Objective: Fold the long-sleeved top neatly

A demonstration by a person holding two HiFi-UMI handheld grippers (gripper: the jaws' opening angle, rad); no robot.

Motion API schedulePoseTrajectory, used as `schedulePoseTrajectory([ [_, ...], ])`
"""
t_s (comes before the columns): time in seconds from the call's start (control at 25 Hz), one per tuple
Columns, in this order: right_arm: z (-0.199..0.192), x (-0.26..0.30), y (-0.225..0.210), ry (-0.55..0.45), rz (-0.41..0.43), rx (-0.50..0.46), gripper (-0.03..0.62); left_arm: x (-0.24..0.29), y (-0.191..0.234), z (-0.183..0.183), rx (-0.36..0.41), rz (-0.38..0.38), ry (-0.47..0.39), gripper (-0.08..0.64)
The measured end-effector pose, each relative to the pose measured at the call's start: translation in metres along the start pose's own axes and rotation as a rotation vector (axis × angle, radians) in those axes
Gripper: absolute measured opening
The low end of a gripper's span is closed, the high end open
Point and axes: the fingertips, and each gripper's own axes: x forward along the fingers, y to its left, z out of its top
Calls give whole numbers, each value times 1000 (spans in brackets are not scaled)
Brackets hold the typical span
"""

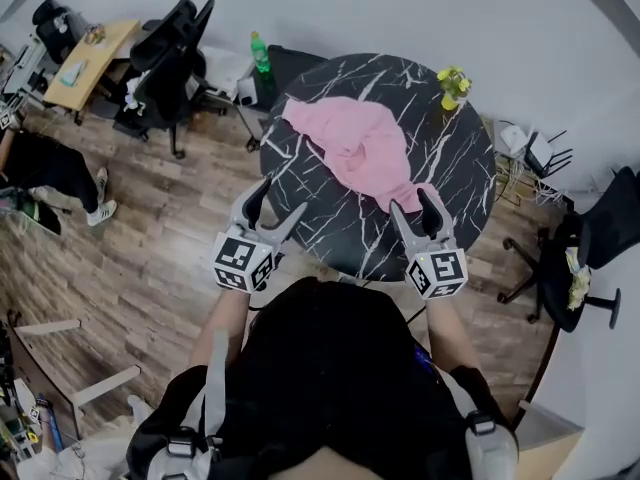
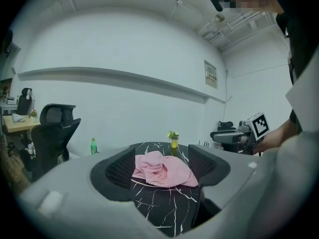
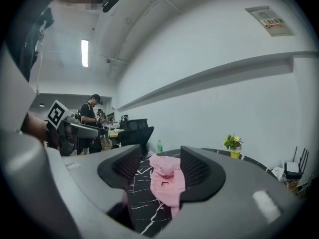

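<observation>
Wood-plank floor (image 1: 150, 238) and white walls surround a round table (image 1: 330, 223) of glossy black stone with white veins, seen in the head view. The long-sleeved top (image 1: 365, 148), soft pink cloth, lies crumpled on the table, its sleeves lost in the folds. The person's dark head cuts off the table's near rim. The left gripper (image 1: 280, 200) stands at the rim, clear of the cloth; the right gripper (image 1: 413, 201) reaches the top's near corner. Left gripper view: ribbed dark pads wide apart with nothing held, the top well beyond them and a small yellow potted plant (image 2: 173, 139) behind it. Right gripper view: pads apart, the top's near end lying between them, not pinched; whether a pad brushes it cannot be told
</observation>
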Motion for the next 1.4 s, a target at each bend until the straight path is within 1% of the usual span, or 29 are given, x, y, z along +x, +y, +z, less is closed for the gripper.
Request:
schedulePoseTrajectory([
  [0.12, -8, 14, -13, 18, 20, 6, 241, 18, -3, -4, 15, -2, 25, 323],
  [0.4, -31, 39, -38, 98, 67, 8, 223, 59, 0, -12, 41, 4, 90, 284],
  [0.68, -54, 59, -66, 178, 113, 11, 189, 100, 0, -20, 40, 15, 152, 271],
  [0.84, -75, 70, -72, 249, 164, -33, 184, 111, -3, -26, 31, 36, 172, 265],
  [1.12, -115, 108, -67, 370, 258, -155, 184, 109, 0, -42, 8, 67, 208, 265],
  [1.4, -140, 143, -56, 463, 286, -237, 184, 100, 16, -54, -15, 70, 225, 265],
])
